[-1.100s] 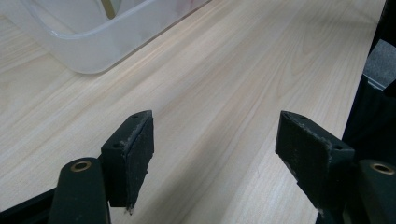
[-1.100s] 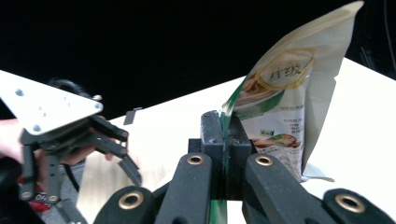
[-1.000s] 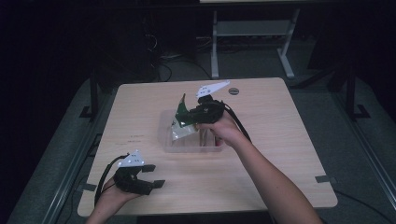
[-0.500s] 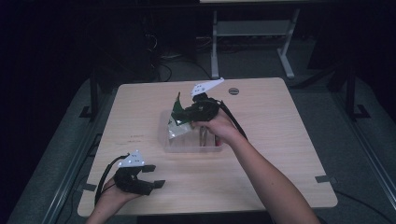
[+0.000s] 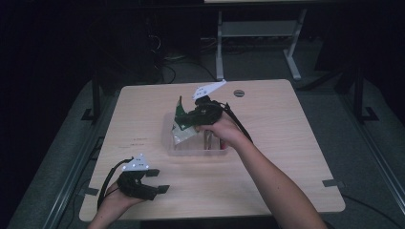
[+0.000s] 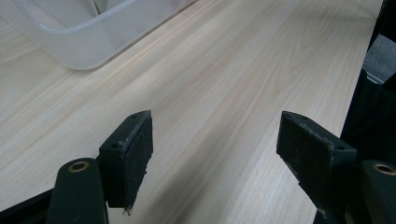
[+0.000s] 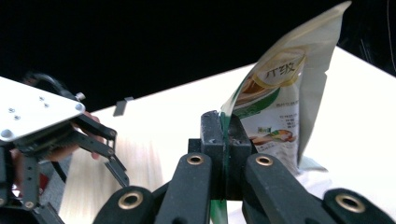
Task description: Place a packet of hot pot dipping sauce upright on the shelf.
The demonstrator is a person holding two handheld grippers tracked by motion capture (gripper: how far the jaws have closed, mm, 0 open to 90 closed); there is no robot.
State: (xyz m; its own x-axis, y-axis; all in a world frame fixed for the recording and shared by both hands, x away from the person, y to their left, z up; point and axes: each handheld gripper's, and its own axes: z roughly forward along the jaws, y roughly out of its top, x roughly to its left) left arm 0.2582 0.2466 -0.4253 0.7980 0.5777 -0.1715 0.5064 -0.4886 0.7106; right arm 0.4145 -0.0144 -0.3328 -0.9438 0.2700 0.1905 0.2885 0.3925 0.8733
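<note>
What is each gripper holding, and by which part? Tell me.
The right gripper pinches a green-and-white snack packet by its thin edge, above the clear plastic bin. The left gripper holds nothing; its jaws stand open over the table.

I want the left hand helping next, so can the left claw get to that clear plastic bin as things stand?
Probably yes. The left claw is open and holds nothing, and bare table lies between it and the clear bin; the right claw holds a packet above it.
</note>
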